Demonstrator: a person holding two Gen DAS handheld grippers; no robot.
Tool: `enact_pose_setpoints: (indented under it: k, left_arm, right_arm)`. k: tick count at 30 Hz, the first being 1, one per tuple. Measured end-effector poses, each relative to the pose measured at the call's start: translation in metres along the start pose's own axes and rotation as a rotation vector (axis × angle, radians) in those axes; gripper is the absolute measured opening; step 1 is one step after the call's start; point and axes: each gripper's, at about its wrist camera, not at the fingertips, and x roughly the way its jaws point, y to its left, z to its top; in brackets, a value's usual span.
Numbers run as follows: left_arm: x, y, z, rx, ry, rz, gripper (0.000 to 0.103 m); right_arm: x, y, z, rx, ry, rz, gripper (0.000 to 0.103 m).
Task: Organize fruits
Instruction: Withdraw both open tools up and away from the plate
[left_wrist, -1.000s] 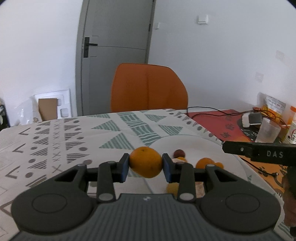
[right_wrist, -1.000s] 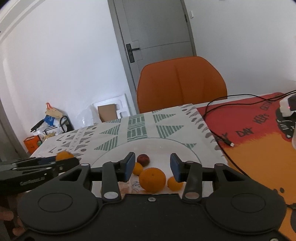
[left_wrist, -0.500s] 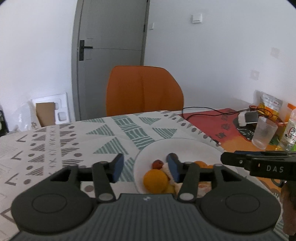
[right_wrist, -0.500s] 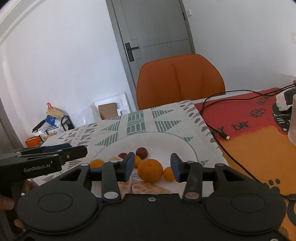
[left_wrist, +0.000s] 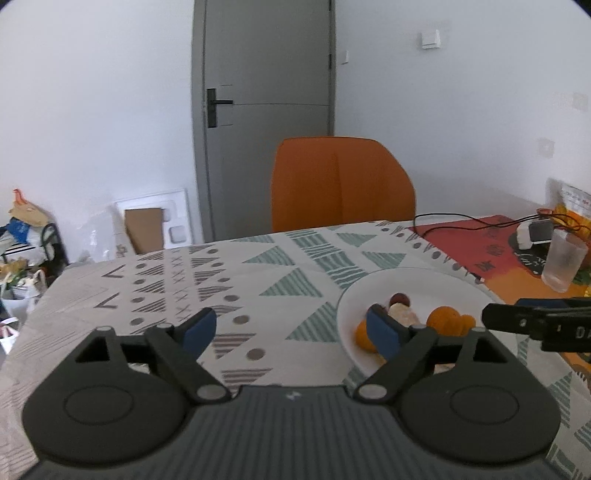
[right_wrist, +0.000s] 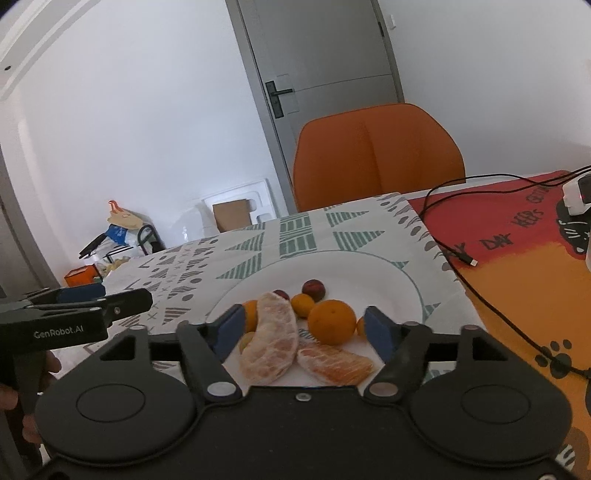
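Fruit sits on the white plate (right_wrist: 406, 280) at lower centre of my right view; my right gripper (right_wrist: 304, 328) and left gripper (left_wrist: 291, 328) have jaws wide, holding nothing.

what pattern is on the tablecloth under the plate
White tablecloth with green striped triangles and grey dots; clearest in the left wrist view.

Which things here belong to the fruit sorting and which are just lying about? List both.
Job:
- white round plate
- large round orange
- two peeled citrus segments
- small dark red plums
- small orange kumquats

Lying about:
- orange chair
- black cable
- clear plastic cup
- cardboard box
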Motion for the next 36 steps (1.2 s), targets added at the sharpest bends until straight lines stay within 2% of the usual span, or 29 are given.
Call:
enact_pose_setpoints:
  k: [5, 12, 19, 22, 36]
  left_arm:
    - [-0.016, 0.003, -0.004, -0.001, -0.005, 0.021, 0.093]
    - [-0.036, 0.010, -0.009, -0.030, 0.021, 0.029, 0.094]
    - [-0.058, 0.023, -0.015, -0.069, 0.036, 0.055, 0.094]
    - [-0.065, 0.025, -0.018, -0.059, 0.065, 0.088, 0.103]
    - [-0.101, 0.050, -0.034, -0.115, 0.085, 0.114, 0.103]
  right_arm:
    - [-0.010, 0.006, -0.002, -0.006, 0.006, 0.021, 0.082]
    - [-0.024, 0.017, -0.001, -0.019, -0.002, 0.046, 0.103]
    - [-0.032, 0.029, -0.002, -0.030, 0.022, 0.066, 0.103]
    - [-0.036, 0.035, -0.002, -0.036, 0.034, 0.074, 0.103]
    - [-0.056, 0.061, -0.011, -0.062, 0.056, 0.092, 0.103]
